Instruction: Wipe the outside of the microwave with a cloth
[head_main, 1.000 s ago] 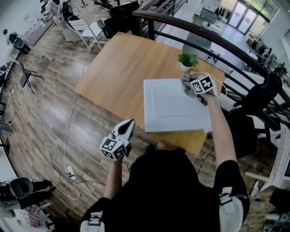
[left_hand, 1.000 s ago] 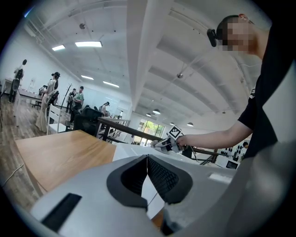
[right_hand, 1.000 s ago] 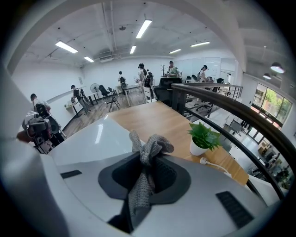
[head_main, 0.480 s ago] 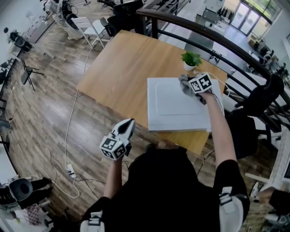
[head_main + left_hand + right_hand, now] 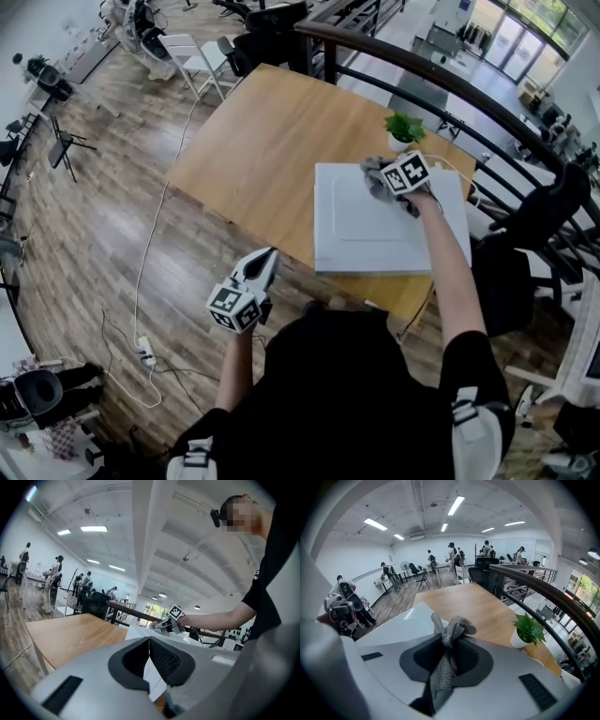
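The right hand-held gripper is clamped on the one crumpled grey woven cloth, which lies on top of the single white box-shaped microwave near its far right corner. The bare top stretches left and toward the person. The left hand-held gripper, jaws together and empty, hangs off the wooden tabletop's near edge — well apart.

place: open-plan office or lab hall | evidence: large light wooden surface on brown wood-plank floor | beyond surface: white folding chairs, black office chairs | beside surface: dark curved railing | overhead: long ceiling strip lights | far past surface: standing people
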{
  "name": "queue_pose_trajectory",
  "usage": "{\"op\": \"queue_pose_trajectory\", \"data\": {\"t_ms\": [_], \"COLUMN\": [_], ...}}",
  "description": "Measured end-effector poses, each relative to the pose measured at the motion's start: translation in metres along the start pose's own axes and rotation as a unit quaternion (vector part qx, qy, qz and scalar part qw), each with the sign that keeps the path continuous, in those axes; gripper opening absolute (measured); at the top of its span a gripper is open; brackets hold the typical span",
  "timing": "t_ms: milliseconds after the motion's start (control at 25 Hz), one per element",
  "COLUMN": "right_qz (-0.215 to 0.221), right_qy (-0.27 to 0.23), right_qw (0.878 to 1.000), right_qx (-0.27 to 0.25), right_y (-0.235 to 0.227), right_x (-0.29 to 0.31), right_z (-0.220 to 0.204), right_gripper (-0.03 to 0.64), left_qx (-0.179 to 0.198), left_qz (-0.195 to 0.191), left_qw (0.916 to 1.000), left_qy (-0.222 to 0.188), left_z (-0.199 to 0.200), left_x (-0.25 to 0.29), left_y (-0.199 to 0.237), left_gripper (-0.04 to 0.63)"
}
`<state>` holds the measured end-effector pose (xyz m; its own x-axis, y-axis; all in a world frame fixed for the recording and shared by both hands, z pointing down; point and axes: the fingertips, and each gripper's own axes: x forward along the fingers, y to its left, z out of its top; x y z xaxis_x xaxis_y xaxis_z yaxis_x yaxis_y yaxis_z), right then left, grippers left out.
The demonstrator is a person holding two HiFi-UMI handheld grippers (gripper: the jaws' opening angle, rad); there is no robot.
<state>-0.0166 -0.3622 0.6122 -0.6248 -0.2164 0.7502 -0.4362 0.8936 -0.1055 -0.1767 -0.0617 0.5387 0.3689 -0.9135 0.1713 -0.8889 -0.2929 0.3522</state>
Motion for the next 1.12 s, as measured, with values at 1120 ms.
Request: {"op": "queue_pose_trajectory", "data": {"t_ms": [1120], "right_qz": [0.028], "right_qy": [-0.006], "right_qw": [1.000], "right_qx": [-0.011], "right_y": [0.054], "right_x": [0.045], "right_z": [0.044], "right_gripper": [0.058], "left_qx": [-0.006], "left_qz": [0.018], "left_qw": [0.9998], "left_qy": [-0.006], "left_z": [-0.001], "left_x": [-0.030], "left_y": [0.036], "left_gripper": [0.003]}}
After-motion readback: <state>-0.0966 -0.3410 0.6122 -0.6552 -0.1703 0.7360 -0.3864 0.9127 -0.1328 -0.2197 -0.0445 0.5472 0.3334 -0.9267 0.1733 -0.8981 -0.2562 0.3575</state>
